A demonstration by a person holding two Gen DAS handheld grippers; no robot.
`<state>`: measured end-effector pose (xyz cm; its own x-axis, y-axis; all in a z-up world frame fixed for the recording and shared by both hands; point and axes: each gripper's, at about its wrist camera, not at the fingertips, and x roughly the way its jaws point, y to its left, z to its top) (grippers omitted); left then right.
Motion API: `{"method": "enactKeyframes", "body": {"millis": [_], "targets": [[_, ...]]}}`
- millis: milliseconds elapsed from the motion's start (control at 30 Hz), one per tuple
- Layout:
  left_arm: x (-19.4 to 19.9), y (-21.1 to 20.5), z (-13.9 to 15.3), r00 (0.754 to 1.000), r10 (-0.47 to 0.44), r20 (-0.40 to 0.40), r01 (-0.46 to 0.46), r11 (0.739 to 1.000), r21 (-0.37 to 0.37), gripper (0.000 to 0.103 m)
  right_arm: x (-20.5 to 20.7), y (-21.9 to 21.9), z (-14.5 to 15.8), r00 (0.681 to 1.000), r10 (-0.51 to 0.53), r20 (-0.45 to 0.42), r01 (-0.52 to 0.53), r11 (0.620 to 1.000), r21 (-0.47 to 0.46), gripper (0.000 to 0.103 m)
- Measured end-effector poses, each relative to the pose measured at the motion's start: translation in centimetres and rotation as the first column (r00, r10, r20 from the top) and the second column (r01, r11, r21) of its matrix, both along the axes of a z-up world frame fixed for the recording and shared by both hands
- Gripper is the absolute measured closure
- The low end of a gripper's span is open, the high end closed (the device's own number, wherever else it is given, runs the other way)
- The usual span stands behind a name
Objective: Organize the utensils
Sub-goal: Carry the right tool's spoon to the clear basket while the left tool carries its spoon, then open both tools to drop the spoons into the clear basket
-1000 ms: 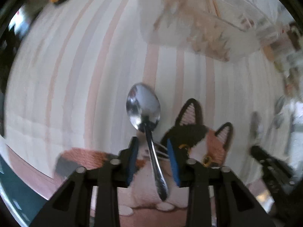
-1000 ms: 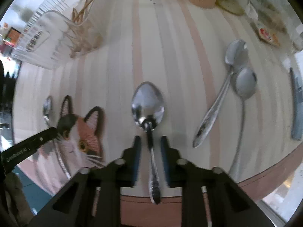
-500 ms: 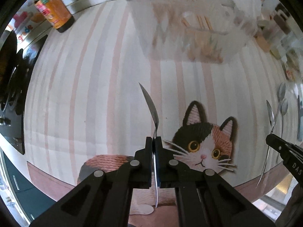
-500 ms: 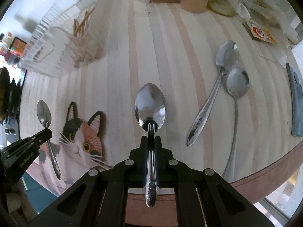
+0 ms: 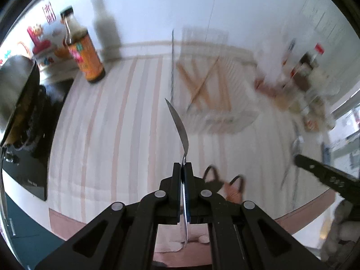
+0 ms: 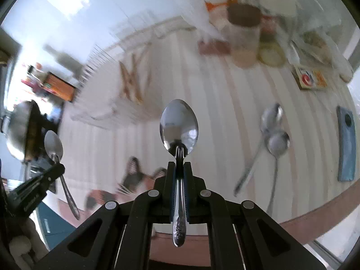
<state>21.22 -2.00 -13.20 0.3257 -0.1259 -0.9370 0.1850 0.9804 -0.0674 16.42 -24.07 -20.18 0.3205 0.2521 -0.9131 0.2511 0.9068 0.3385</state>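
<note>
My left gripper [image 5: 182, 165] is shut on a steel spoon [image 5: 178, 123] seen edge-on, held in the air above the striped cloth. My right gripper [image 6: 179, 164] is shut on a second steel spoon [image 6: 179, 126], bowl facing me, also lifted. The left gripper with its spoon [image 6: 54, 145] shows at the left of the right wrist view. A clear plastic utensil rack [image 5: 209, 83] holding wooden chopsticks stands ahead; it also shows in the right wrist view [image 6: 126, 90]. Two more spoons [image 6: 273, 132] lie on the cloth to the right.
A sauce bottle [image 5: 84, 51] stands at the back left beside a black stove with a pan [image 5: 15, 94]. Jars and packets [image 6: 245, 33] crowd the back right. A blue phone [image 6: 346, 144] lies at the right edge. A cat picture [image 6: 135, 177] marks the near cloth.
Both grippers have risen and tilted up with their spoons, so the back wall and the bottle come into view. The rack now sits lower and nearer the middle of both views.
</note>
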Motion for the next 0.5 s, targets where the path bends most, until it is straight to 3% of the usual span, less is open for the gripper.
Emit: {"method": "enactKeyframes", "body": {"millis": [167,333,500], "targets": [[2.8,-0.7,2.3,1.0,0.0,0.014,0.002,0.995,-0.098,0.102,3.5,1.2,2.7,0.997,0.031,0.069,-0.036,0.997,0.066,0.096],[7.5,-2.0,3.8,0.999,0.028,0.021,-0.024,0.986,-0.167,0.103,8.4,2.4,4.6,0.99,0.076,0.118,-0.083,0.995,0.058,0.096],[12.1,-3.3,2.9,0.999,0.029,-0.019,-0.032,0.981,-0.189,0.102,14.1,3.0,4.7,0.988,0.108,0.113,-0.118,0.989,0.085,0.096]]}}
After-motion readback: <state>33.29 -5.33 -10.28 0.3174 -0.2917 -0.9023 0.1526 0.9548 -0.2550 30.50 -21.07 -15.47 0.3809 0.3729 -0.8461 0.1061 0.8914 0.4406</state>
